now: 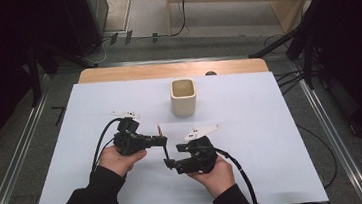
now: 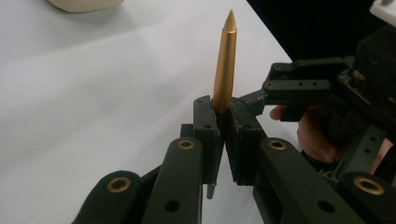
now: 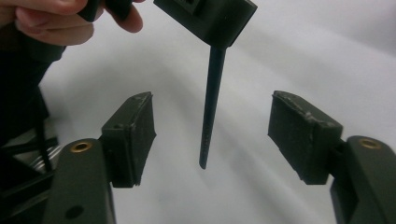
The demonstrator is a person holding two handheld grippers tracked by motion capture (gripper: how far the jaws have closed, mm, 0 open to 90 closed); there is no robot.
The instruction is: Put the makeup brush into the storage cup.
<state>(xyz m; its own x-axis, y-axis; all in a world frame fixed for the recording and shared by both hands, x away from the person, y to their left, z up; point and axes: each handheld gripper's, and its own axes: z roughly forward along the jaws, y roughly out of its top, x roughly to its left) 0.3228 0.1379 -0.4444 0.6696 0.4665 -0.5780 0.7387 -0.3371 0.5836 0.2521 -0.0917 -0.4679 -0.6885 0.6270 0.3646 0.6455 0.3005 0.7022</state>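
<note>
High view: left hand-held gripper (image 1: 164,140) and right hand-held gripper (image 1: 171,163) meet above the white desk (image 1: 255,165), near side of a cream cup (image 1: 183,97).

Left gripper view: jaws clamped on a pen (image 2: 224,65), gold end up.

Right gripper view: jaws wide apart, pen's dark end (image 3: 211,107) between them, untouched.

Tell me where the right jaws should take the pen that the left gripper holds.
Probably the dark lower shaft of the pen, which hangs free below the left gripper; the gold end sticks out above it. The right gripper already straddles that shaft, open, so close on it from both sides, just under the left jaws.
</note>
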